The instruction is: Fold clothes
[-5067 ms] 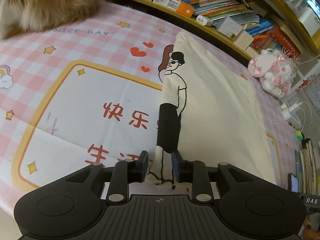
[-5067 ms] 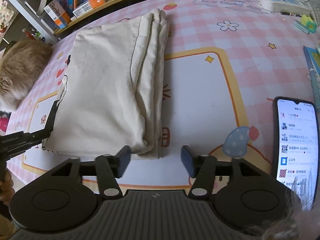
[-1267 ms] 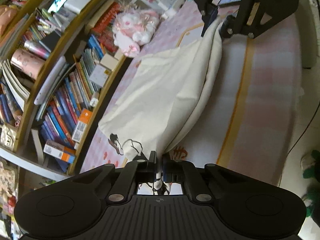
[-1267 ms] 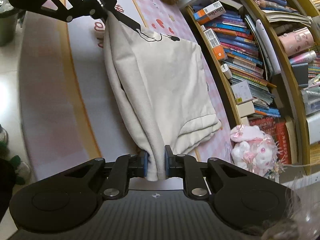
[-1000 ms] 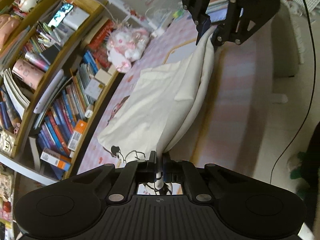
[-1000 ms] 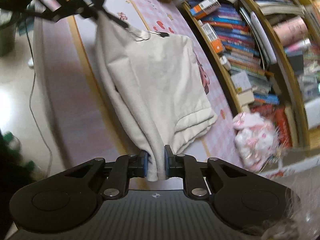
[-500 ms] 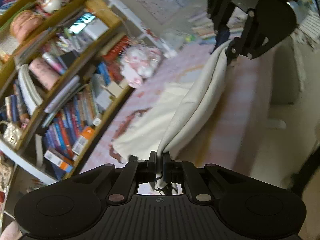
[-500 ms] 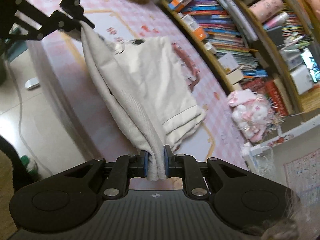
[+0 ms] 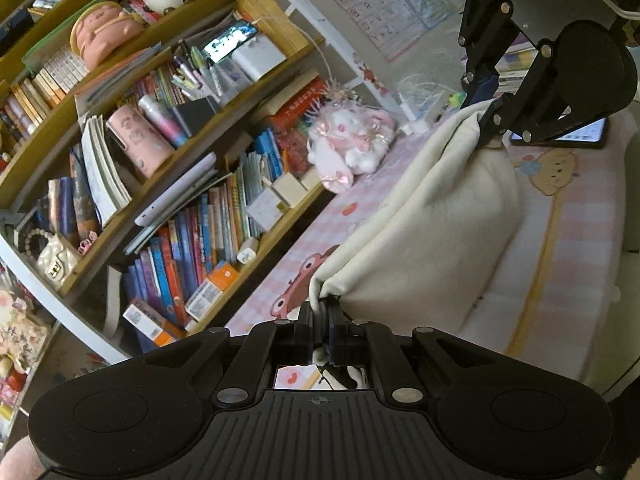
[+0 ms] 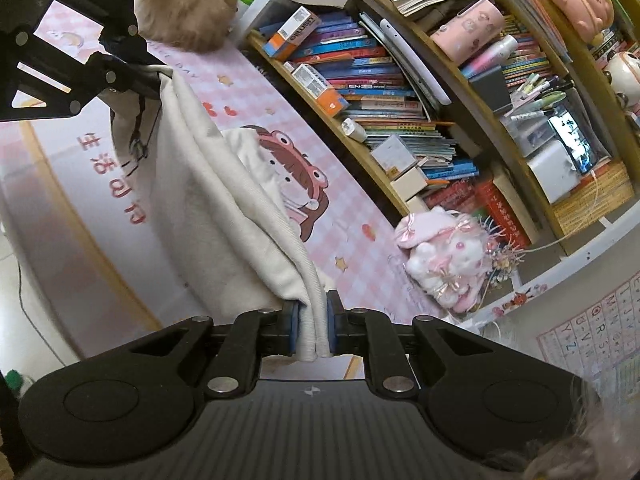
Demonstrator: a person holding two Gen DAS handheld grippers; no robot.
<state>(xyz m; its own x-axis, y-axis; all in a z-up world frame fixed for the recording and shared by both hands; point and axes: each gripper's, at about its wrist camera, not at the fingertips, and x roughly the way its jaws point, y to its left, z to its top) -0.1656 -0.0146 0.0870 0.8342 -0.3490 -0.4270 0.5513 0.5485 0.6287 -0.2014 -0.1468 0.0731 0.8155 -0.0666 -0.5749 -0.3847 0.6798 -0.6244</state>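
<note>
A cream T-shirt (image 9: 440, 216) with a black cartoon print hangs folded between my two grippers, lifted above the pink checked table cover (image 9: 576, 240). My left gripper (image 9: 320, 328) is shut on one end of the shirt. My right gripper (image 10: 312, 320) is shut on the other end, a thick folded hem (image 10: 312, 344). The shirt (image 10: 208, 200) sags in a long fold between them, and its lower part drapes onto the table. Each gripper shows in the other's view: the right one (image 9: 486, 100) at upper right, the left one (image 10: 140, 66) at upper left.
A curved wooden bookshelf (image 9: 168, 168) packed with books runs along the table's far side. A pink plush toy (image 9: 352, 144) lies by the shelf. A phone (image 9: 560, 136) lies on the table near the right gripper. A furry cat (image 10: 180, 0) sits at the table's far end.
Five seconds ago the shirt lay flat with both grippers open at its near edge. Both have since shut on it, lifted it and carried it up and toward the bookshelf.
</note>
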